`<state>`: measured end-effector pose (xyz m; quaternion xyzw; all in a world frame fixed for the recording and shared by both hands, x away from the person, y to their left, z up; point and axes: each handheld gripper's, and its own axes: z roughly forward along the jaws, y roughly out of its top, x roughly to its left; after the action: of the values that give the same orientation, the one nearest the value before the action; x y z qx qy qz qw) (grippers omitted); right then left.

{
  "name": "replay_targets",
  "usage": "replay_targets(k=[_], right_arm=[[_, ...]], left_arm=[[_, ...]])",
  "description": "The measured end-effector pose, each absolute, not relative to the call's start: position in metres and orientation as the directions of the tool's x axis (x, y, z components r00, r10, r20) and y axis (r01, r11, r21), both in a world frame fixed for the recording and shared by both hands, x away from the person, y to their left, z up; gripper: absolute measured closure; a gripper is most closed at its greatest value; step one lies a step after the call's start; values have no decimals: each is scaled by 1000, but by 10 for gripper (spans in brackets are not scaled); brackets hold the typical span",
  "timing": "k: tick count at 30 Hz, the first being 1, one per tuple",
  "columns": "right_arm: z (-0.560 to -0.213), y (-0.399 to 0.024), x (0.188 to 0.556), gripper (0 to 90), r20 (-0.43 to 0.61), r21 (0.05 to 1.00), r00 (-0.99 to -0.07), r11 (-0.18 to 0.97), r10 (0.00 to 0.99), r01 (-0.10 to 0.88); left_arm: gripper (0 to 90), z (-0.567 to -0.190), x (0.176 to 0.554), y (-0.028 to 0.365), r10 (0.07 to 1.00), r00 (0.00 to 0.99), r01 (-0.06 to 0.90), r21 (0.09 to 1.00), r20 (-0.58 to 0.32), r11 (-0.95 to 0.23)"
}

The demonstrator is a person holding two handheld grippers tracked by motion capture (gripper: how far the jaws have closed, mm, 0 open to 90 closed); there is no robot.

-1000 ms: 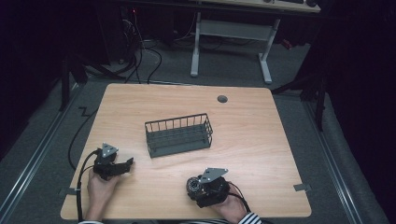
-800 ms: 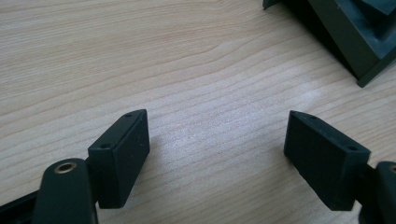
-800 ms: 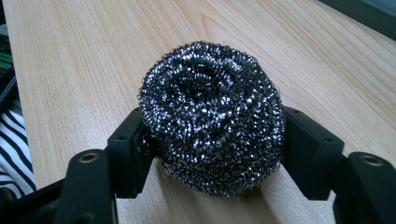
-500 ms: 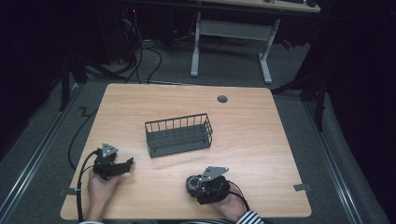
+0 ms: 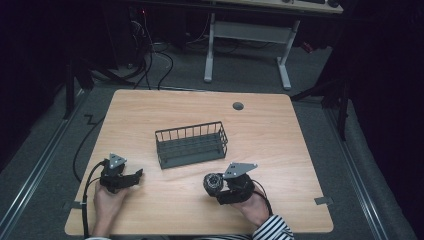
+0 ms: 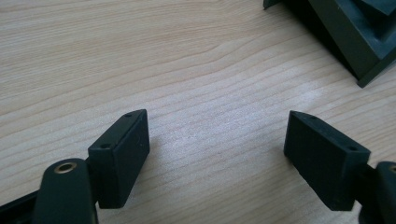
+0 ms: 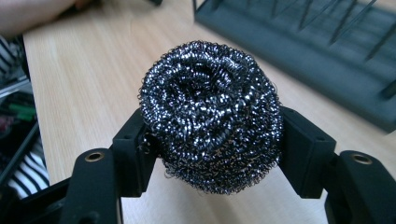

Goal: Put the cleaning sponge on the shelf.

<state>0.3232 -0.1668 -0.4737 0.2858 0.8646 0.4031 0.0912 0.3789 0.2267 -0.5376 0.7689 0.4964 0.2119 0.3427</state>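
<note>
A ball of dark steel wool [image 7: 210, 116] sits between the jaws of my right gripper [image 7: 210, 154], which is shut on it, both pads pressing its sides. In the high view that gripper [image 5: 216, 186] is held just above the table near the front, right of centre, with the steel wool [image 5: 213, 182] at its left end. My left gripper [image 5: 136, 176] rests at the front left, pointing right. Its jaws stand open over bare wood [image 6: 217, 149] with nothing between them. A dark wire basket [image 5: 192, 145] stands in the middle of the table, beyond both grippers.
The wooden table [image 5: 300, 150] has a round cable hole [image 5: 238, 106] near its far edge. The basket's corner [image 6: 355, 37] lies ahead and to the right of the left gripper. A striped sleeve [image 5: 272, 230] enters at the front edge. Cables and a white desk frame [image 5: 210, 50] lie beyond the table.
The right gripper has closed on the steel wool and risen a little off the table with it. The left gripper and the basket have stayed put.
</note>
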Motion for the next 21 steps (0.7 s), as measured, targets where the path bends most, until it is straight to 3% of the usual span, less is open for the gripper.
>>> replay_targets(k=[21], right_arm=[[-398,-164,408,367,46,801,-762,432,646,414]], left_arm=[[228,-538,379,227,909,417,619,737,-16,-271]])
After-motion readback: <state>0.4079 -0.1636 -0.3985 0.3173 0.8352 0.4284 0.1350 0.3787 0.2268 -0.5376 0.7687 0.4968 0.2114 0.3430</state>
